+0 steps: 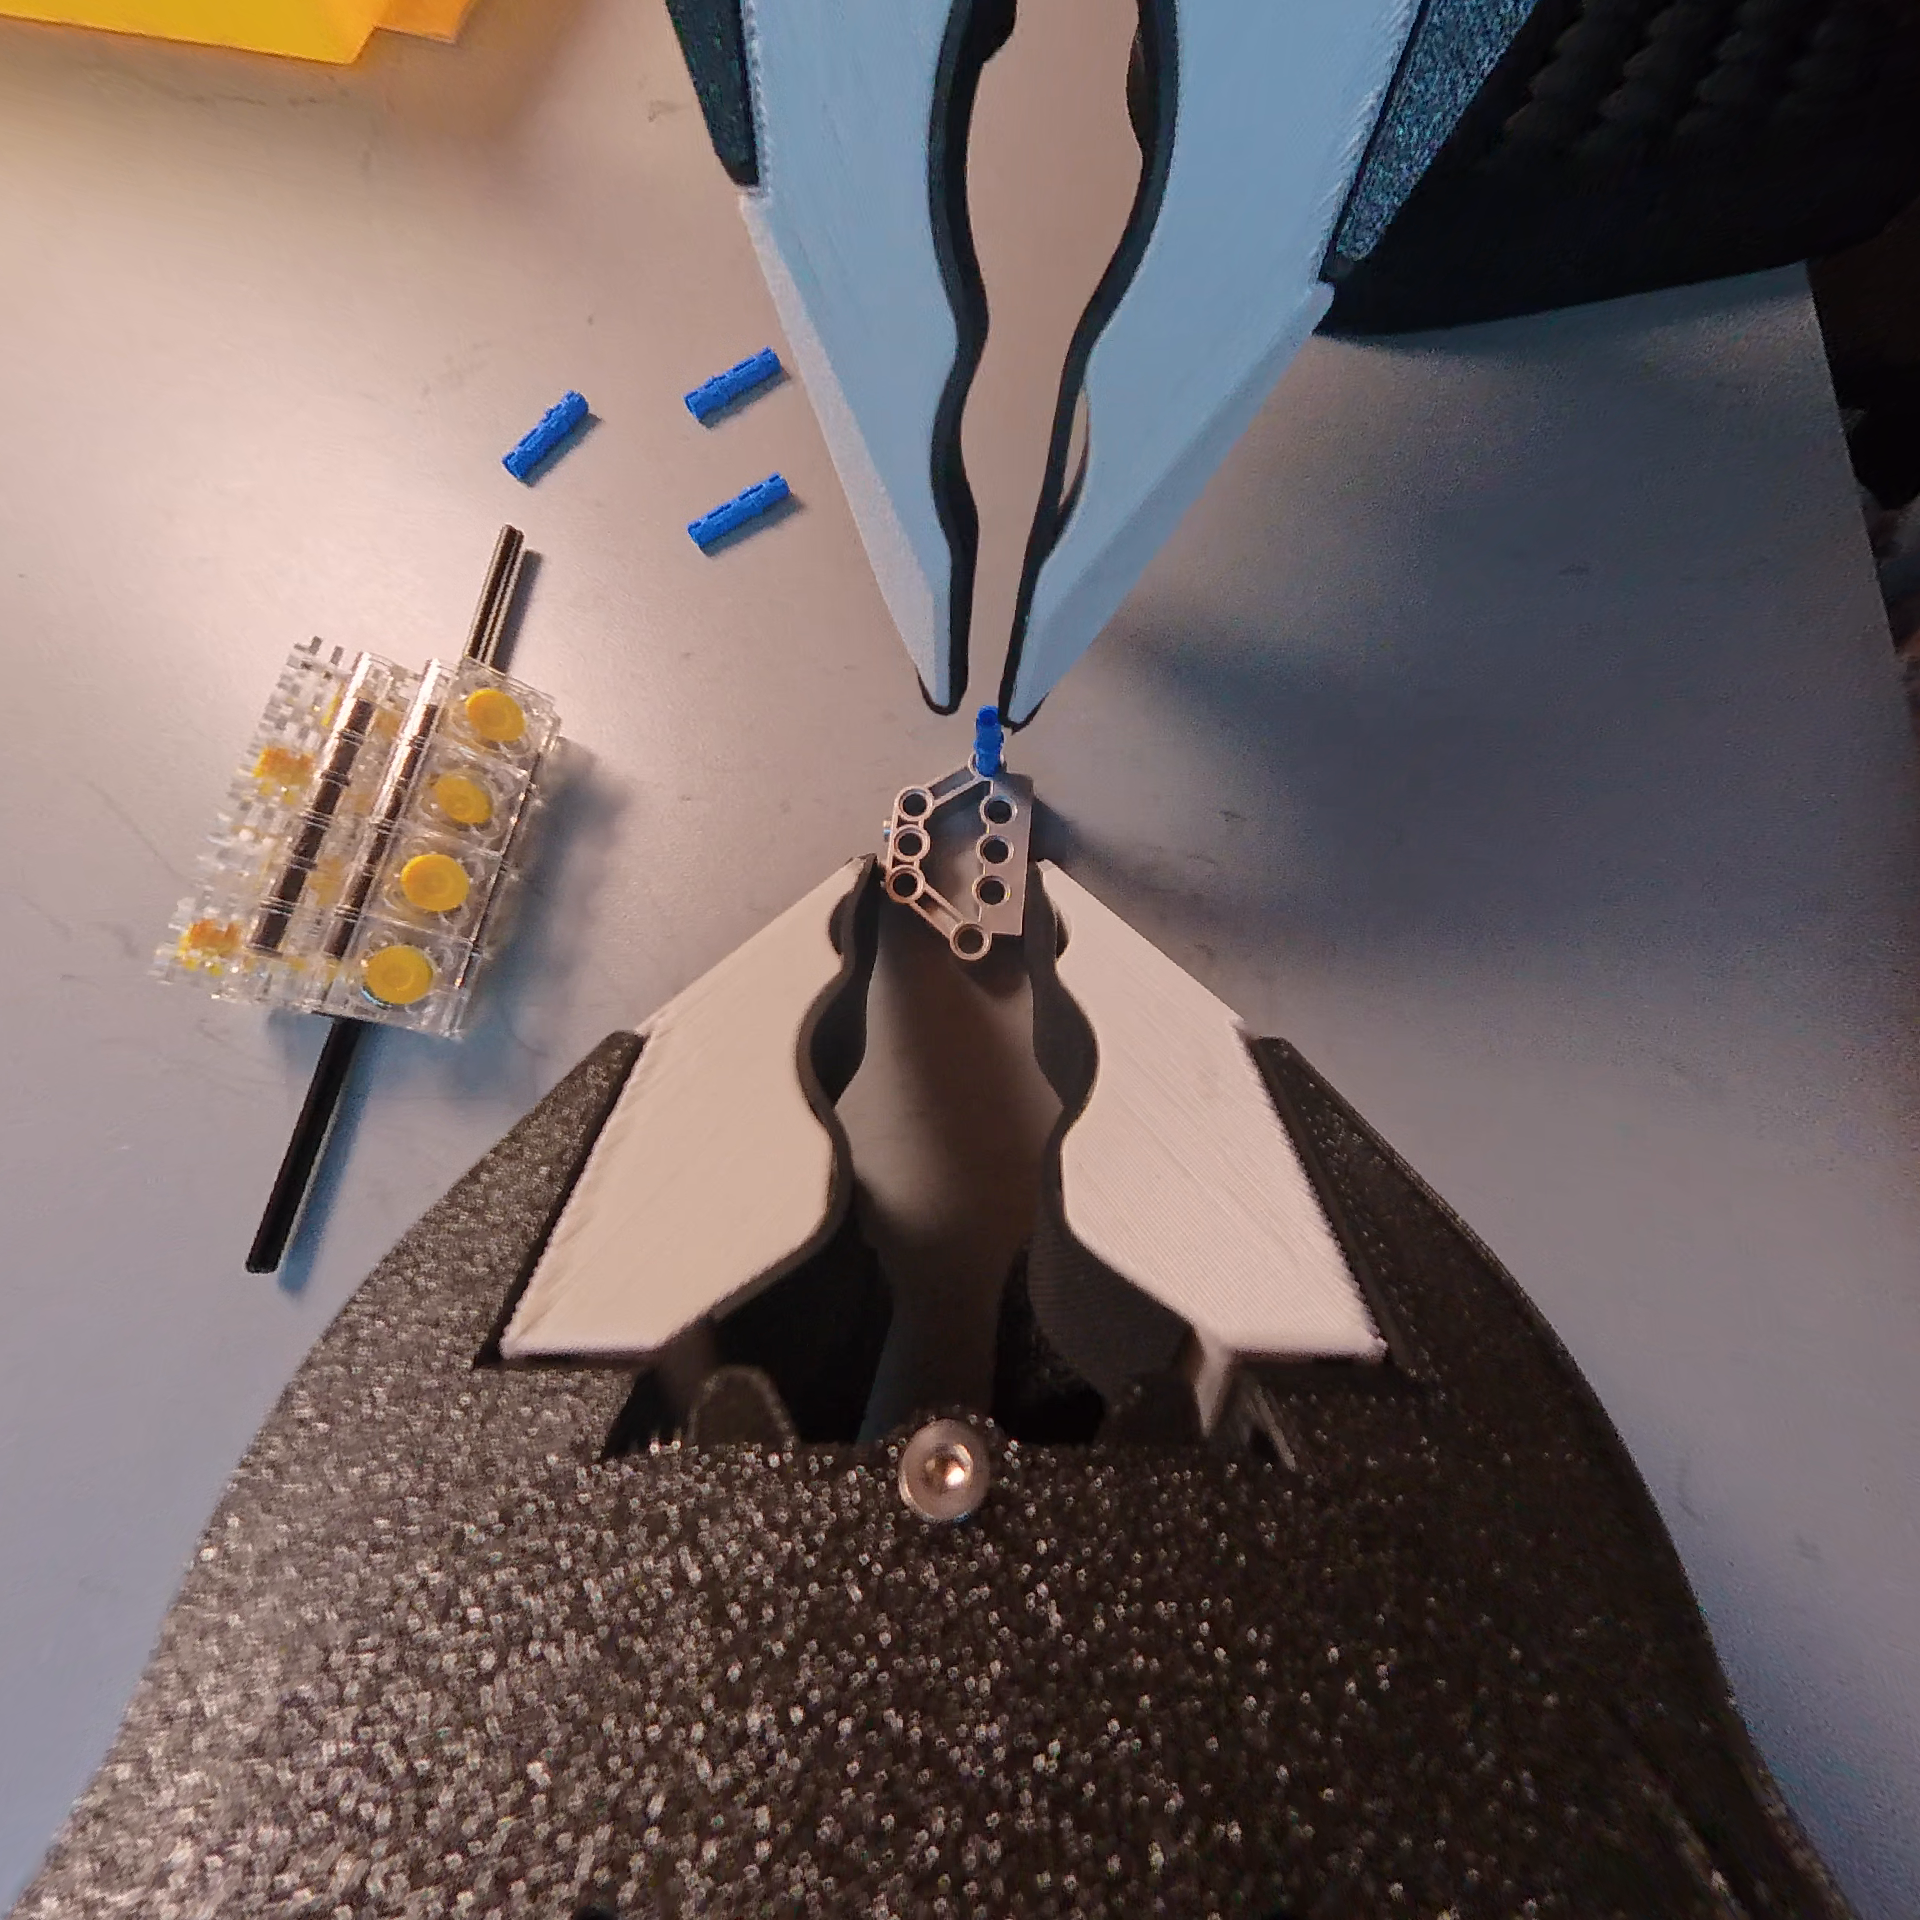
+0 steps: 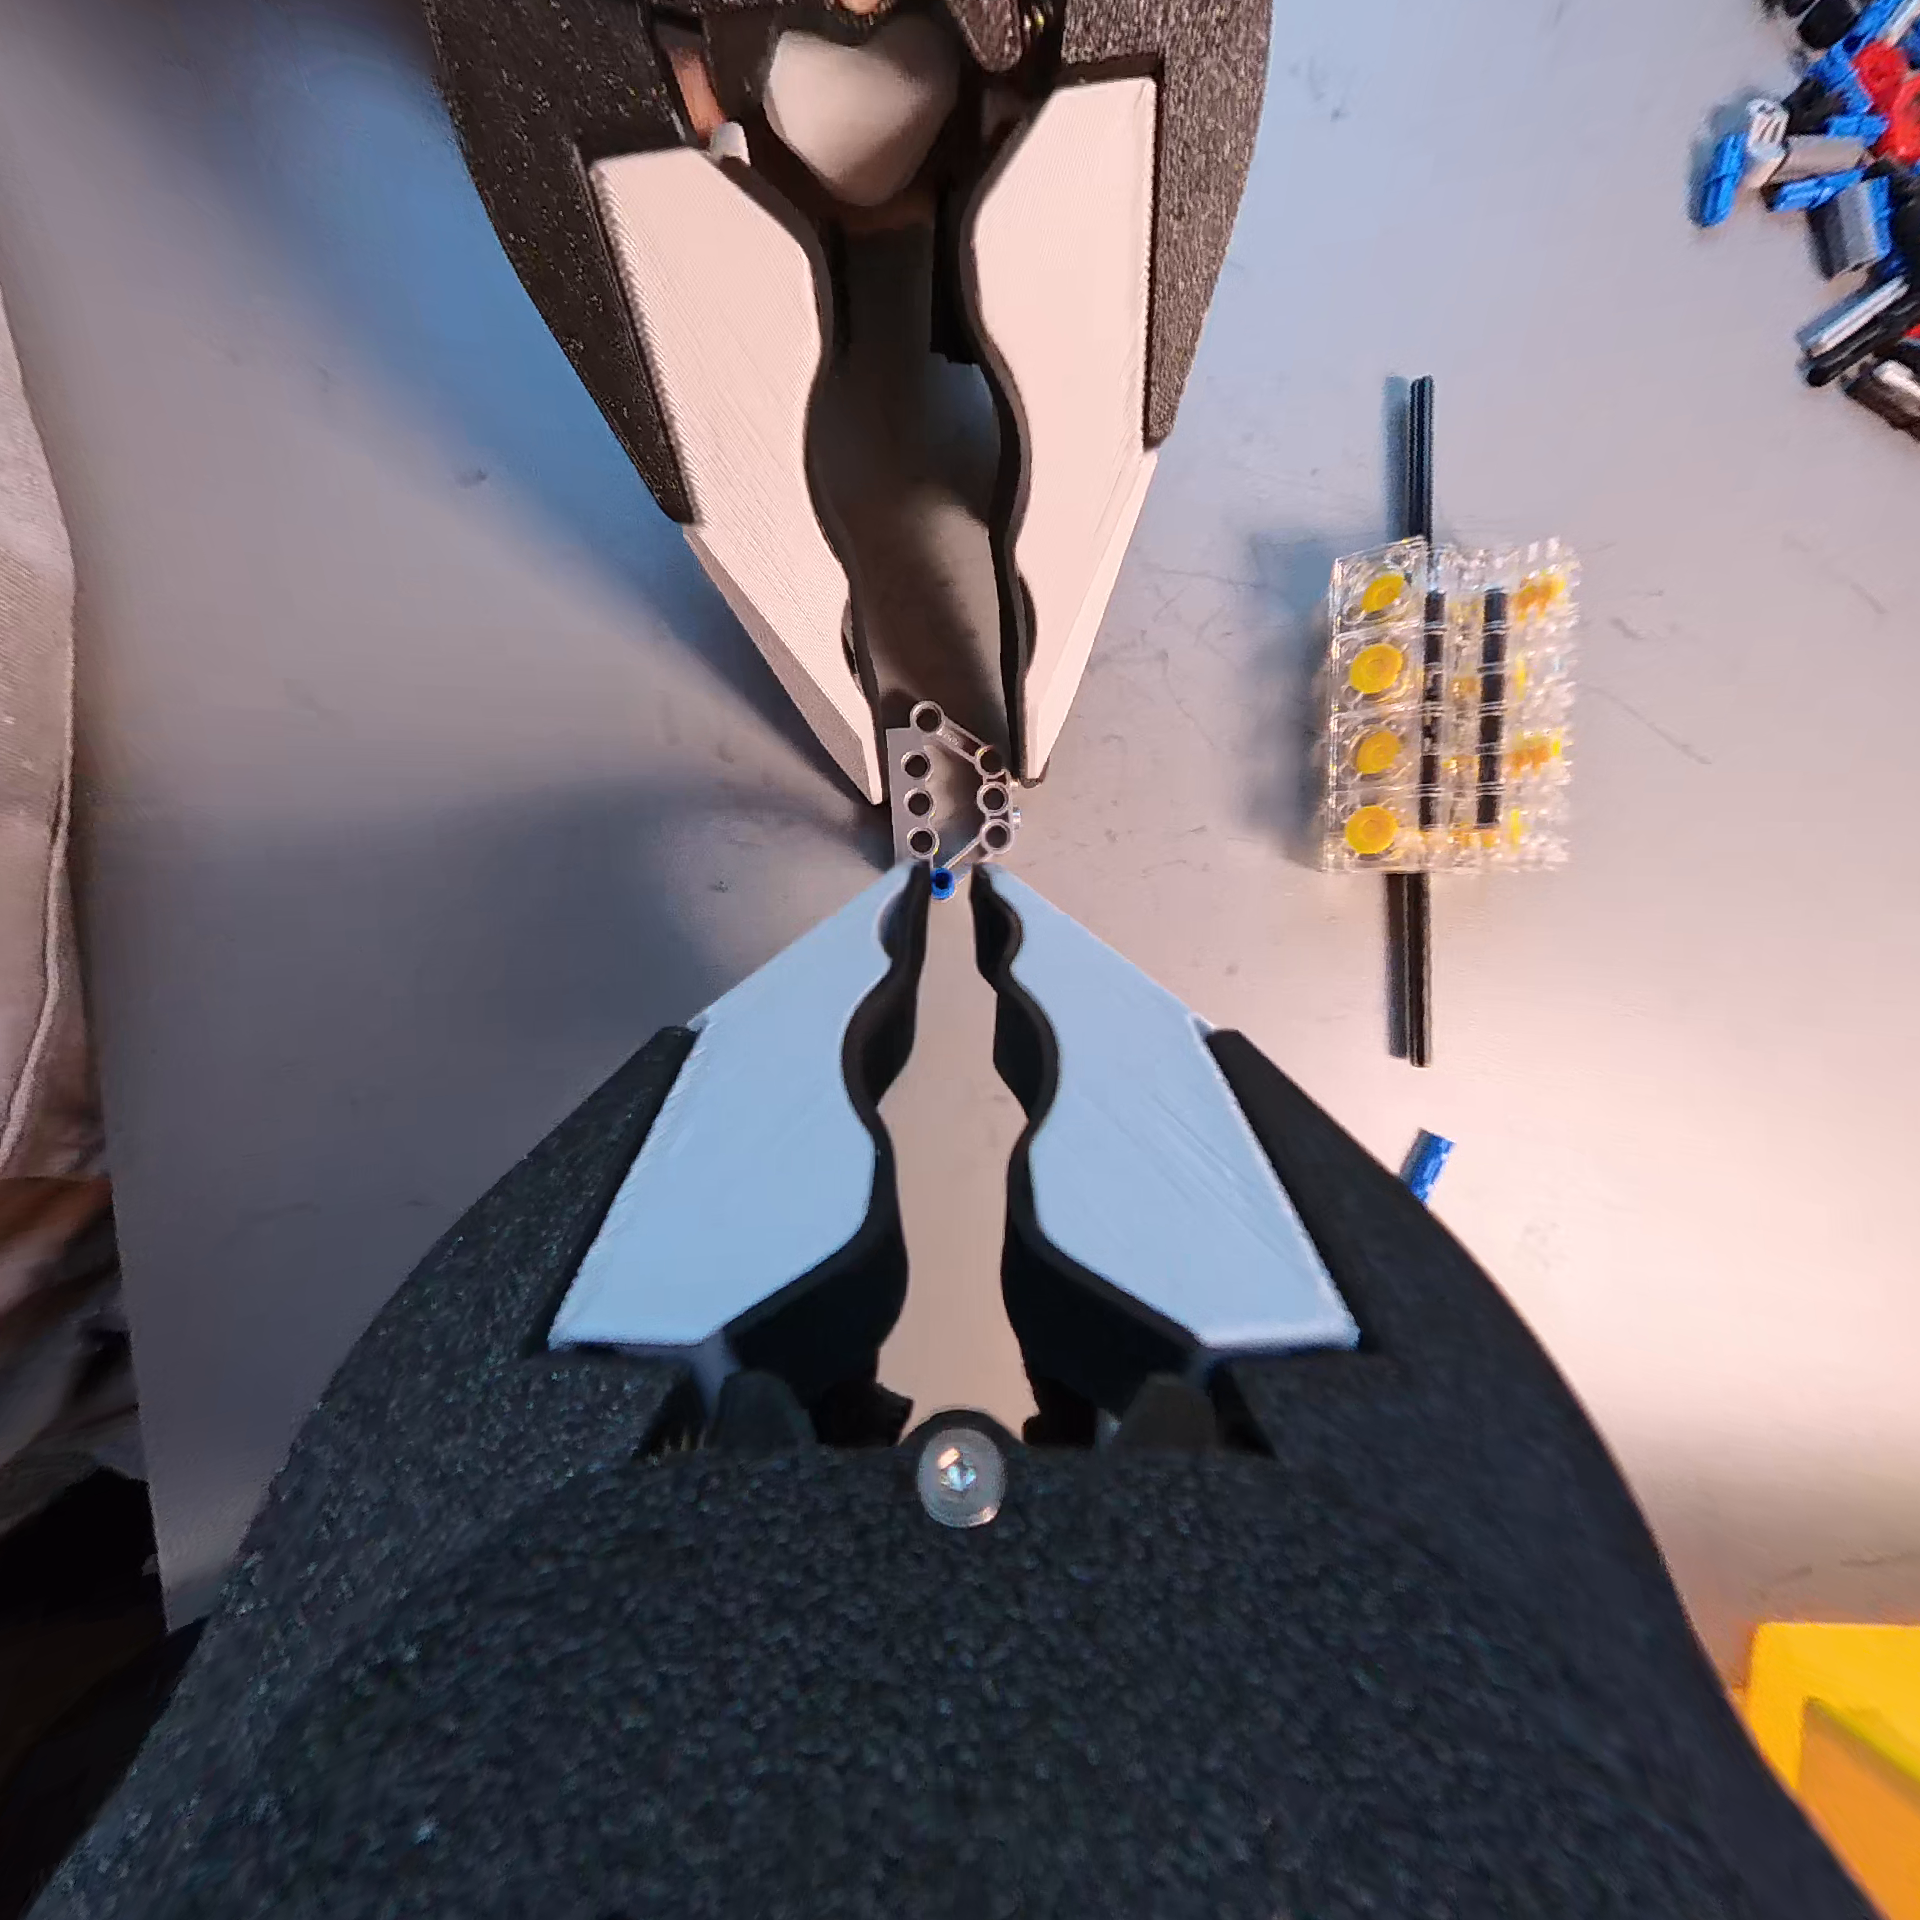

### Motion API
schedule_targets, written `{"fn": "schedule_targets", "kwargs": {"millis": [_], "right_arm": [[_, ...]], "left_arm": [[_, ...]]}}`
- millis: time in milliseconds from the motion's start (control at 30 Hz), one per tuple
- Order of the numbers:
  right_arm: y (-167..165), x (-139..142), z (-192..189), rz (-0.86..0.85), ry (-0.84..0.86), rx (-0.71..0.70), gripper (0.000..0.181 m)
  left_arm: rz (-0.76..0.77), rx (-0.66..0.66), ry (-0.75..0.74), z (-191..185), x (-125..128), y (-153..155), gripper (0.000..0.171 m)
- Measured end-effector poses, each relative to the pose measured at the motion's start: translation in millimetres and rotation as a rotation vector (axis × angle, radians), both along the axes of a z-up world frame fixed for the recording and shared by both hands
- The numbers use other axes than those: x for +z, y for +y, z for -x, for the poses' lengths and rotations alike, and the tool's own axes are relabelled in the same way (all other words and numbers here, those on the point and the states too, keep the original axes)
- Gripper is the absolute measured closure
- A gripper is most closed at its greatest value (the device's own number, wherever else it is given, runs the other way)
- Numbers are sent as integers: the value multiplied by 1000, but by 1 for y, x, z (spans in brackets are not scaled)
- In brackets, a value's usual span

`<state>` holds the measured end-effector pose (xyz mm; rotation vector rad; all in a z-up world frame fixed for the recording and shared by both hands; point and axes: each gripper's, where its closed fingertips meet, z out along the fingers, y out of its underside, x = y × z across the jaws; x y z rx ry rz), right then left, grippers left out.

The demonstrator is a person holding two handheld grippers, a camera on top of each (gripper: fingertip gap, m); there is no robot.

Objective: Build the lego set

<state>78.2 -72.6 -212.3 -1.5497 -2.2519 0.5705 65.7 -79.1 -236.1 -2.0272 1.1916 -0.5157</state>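
Observation:
My left gripper [image 1: 956, 868] is shut on a small grey beam frame with round holes [image 1: 961, 868] and holds it just above the grey table. It also shows at the top of the right wrist view [image 2: 953, 781], with the frame [image 2: 951, 795] between its tips. My right gripper [image 2: 945, 883], with pale blue fingers, faces it tip to tip. It is closed on a short blue pin [image 2: 942, 883]. In the left wrist view the right gripper [image 1: 985, 717] comes in from the top, and the pin [image 1: 985, 750] stands at the frame's end hole.
A clear block assembly with yellow discs [image 1: 364, 862] [image 2: 1444, 707] lies on long black axles [image 1: 301, 1143] [image 2: 1413, 966]. Three loose blue pins [image 1: 732, 387] lie near it. A pile of mixed parts [image 2: 1839, 156] and a yellow box [image 2: 1829, 1745] sit at the table's margins. Only a small space, under 4 cm, lies between the two pairs of fingers.

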Motion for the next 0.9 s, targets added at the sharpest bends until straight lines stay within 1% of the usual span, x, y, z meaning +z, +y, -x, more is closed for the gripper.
{"fn": "schedule_targets", "kwargs": {"millis": [100, 333, 500, 567, 600, 633, 667, 700, 733, 800, 900], "right_arm": [[-1, -3, 0, -15, -43, 20, 181], [-1, -4, -1, -56, -128, 56, 181], [-1, -4, -1, -54, -139, 53, 181], [-1, -4, 0, -52, -112, 47, 181], [2, -3, 1, -37, -78, 17, 181], [11, 1, 3, -28, -18, -37, 181], [22, 7, 4, -13, 44, -97, 177], [32, 13, 1, 13, 83, -156, 165], [44, 15, -4, 16, 95, -209, 159], [68, 7, -22, -35, 72, -278, 159], [77, -1, -42, -22, 55, -352, 159]], "left_arm": [[-2, 2, 1, 0, 0, 0, 145], [1, 5, -3, 0, 0, 0, 145], [1, 11, -4, 0, 0, 0, 145], [5, 16, -5, 1, 0, 0, 145], [11, 16, -6, 1, 0, -1, 147], [16, 14, -10, 2, 0, -3, 171], [7, 23, -7, 3, -1, -3, 171], [-2, 32, 1, 4, -1, -3, 171], [-9, 42, 8, 5, -1, -2, 170], [-19, 61, 23, 6, 0, 0, 163], [-4, 56, 6, 7, 0, -2, 160]]}}
